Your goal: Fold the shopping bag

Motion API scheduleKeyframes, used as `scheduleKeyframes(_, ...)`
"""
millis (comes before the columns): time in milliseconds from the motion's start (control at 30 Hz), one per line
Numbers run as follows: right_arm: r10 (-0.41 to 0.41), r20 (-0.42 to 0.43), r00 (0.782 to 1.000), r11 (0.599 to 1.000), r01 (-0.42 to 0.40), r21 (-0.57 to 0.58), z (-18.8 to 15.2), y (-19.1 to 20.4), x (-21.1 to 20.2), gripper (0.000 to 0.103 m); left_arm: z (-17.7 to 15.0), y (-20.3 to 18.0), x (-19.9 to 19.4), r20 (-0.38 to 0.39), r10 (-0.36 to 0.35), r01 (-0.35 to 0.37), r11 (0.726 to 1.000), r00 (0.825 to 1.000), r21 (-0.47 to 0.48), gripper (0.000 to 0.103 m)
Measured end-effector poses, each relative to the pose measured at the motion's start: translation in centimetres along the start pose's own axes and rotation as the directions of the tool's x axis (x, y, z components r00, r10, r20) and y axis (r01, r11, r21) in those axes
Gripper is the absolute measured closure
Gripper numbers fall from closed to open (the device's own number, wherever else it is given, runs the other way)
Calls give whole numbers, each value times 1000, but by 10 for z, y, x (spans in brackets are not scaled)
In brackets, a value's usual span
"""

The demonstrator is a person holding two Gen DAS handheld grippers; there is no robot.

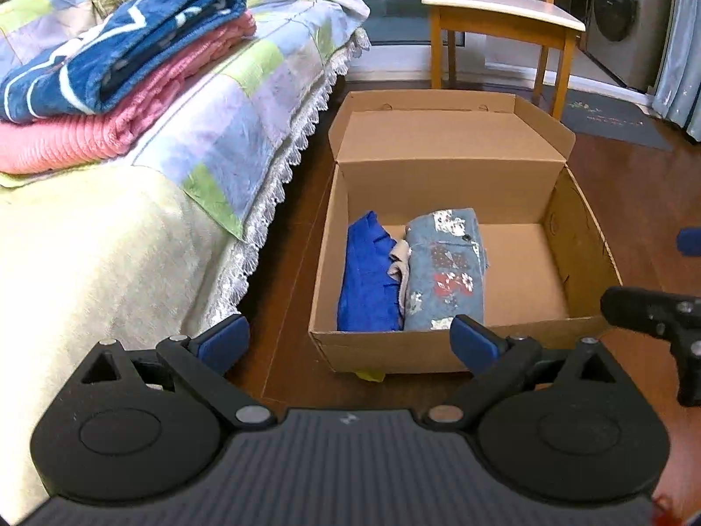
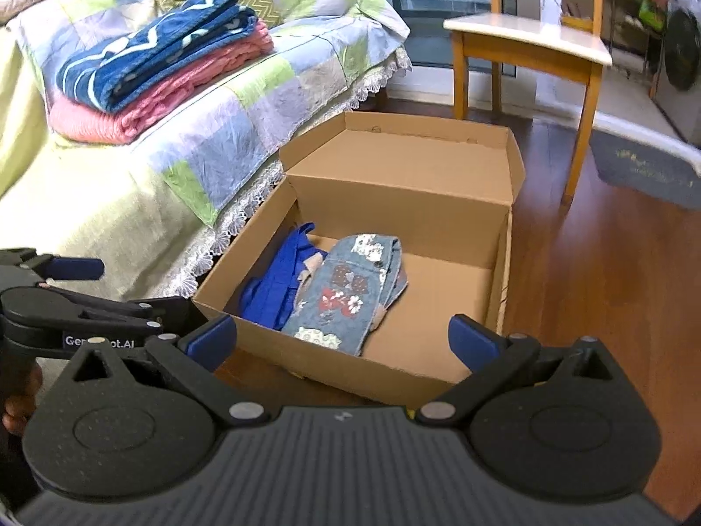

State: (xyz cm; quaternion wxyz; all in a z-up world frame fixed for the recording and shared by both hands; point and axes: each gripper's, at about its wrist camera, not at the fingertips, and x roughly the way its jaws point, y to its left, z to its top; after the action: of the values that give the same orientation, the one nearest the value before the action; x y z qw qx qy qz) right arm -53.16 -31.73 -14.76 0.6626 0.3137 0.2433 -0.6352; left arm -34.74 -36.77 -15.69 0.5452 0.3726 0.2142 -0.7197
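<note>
An open cardboard box (image 1: pixel 525 289) (image 2: pixel 442 280) stands on the wood floor beside the bed. Inside lie a folded blue bag (image 1: pixel 368 276) (image 2: pixel 274 289) and a folded grey-blue floral bag (image 1: pixel 447 271) (image 2: pixel 350 293), side by side at the box's left. My left gripper (image 1: pixel 350 342) is open and empty, hovering just before the box's near wall. My right gripper (image 2: pixel 341 339) is open and empty over the box's near edge. The right gripper also shows at the right edge of the left wrist view (image 1: pixel 657 311), and the left gripper at the left of the right wrist view (image 2: pixel 74 307).
A bed (image 1: pixel 109 241) (image 2: pixel 131 184) with a patchwork cover (image 1: pixel 245 101) lies left of the box. Folded blue and pink blankets (image 1: pixel 109 74) (image 2: pixel 162 70) are stacked on it. A wooden chair (image 1: pixel 504 26) (image 2: pixel 525 52) stands behind the box, with a grey mat (image 1: pixel 613 118) and a washing machine (image 1: pixel 622 13) beyond.
</note>
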Motion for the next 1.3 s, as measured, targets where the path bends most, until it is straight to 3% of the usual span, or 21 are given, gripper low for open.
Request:
scheduleKeyframes(200,-125,76,989,988,131,-85,6,20,-8,1,-3,7,-8,26,7,-6,1000,1000,-21,4)
scheduleKeyframes(400,-268,163,949,941,295,-166,3,44,-9,1,-4,11,-16,16,53,-53,999,998,-13,4)
scheduleKeyframes(733,-175,1,985,984,175,-26,11,30,3,1,-8,27,-18,-24,35,-36,998,999,-45,4)
scheduleKeyframes(967,-160,-81,984,987,162,22,8,30,20,1,-10,32,-12,-47,37,-40,997,998,-68,4)
scheduleKeyframes(1300,-159,-136,978,986,164,25,4,35,37,1,-13,36,-4,-92,45,-51,997,995,-66,4)
